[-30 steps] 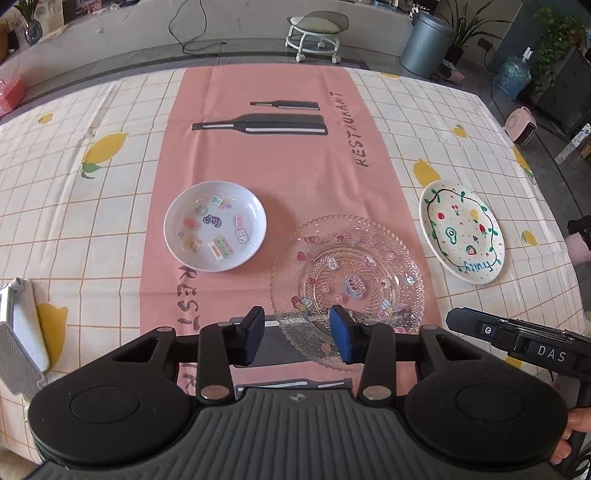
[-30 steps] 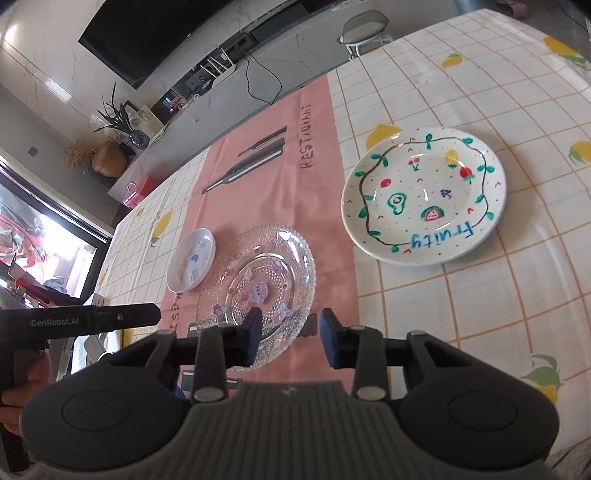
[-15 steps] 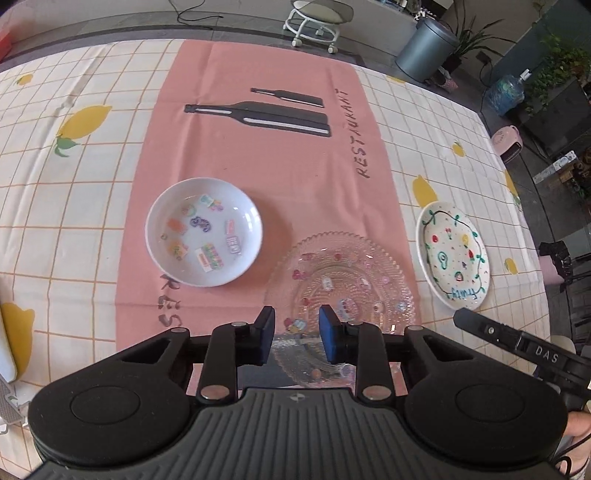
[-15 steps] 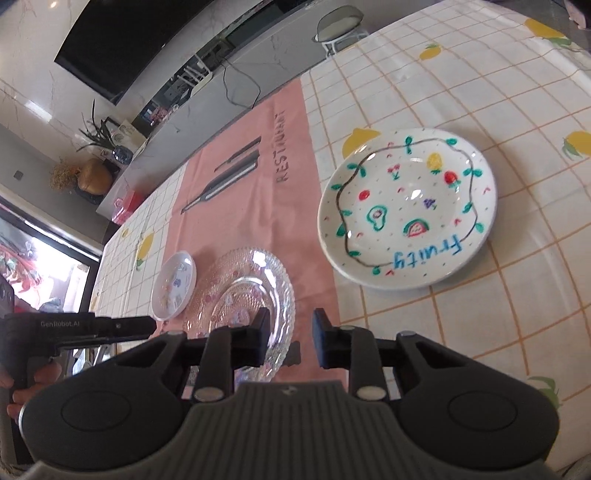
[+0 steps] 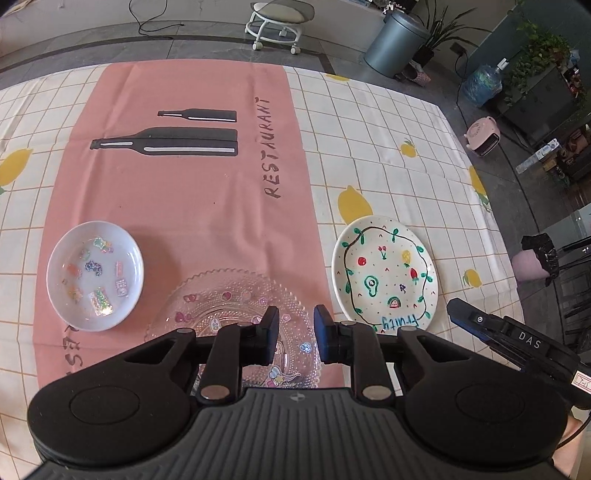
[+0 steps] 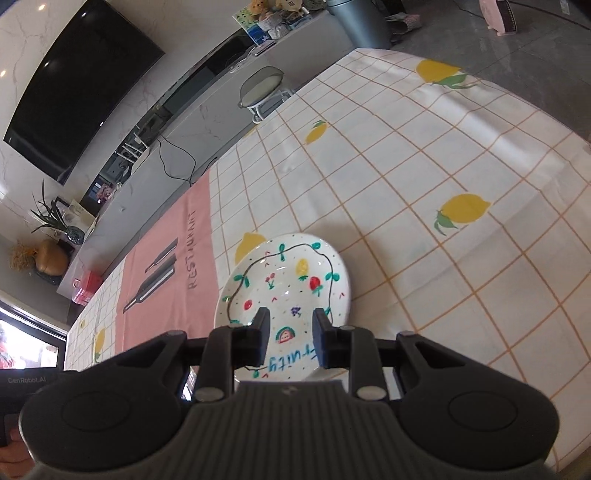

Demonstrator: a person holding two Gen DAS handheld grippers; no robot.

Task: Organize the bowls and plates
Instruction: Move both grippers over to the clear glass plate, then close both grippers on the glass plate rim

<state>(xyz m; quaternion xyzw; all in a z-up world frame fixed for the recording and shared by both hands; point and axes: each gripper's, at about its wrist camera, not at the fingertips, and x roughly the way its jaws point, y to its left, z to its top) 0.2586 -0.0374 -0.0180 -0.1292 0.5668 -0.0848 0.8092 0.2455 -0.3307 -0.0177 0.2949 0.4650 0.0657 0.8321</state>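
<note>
In the left wrist view a small white bowl (image 5: 94, 275) with stickers sits at the left on the pink runner. A clear glass plate (image 5: 229, 314) lies beside it, and a white painted plate (image 5: 384, 273) marked "fruity" lies at the right. My left gripper (image 5: 295, 332) hovers over the glass plate's right rim; its jaws are closing with nothing between them. My right gripper (image 6: 290, 339) hangs above the near part of the painted plate (image 6: 291, 291), its jaws a narrow gap apart and gripping nothing. The right gripper's body (image 5: 517, 339) shows at the right of the left view.
A pink runner (image 5: 192, 177) printed with bottles lies on the lemon-patterned tablecloth (image 6: 424, 184). Beyond the table's far edge stand a white stool (image 5: 277, 22) and a grey bin (image 5: 395, 40). The left gripper's handle (image 6: 26, 380) shows at the lower left.
The left gripper's jaws have narrowed and it has shifted right, toward the glass plate's right rim. The right gripper has moved over the painted plate, and the glass plate has left its view.
</note>
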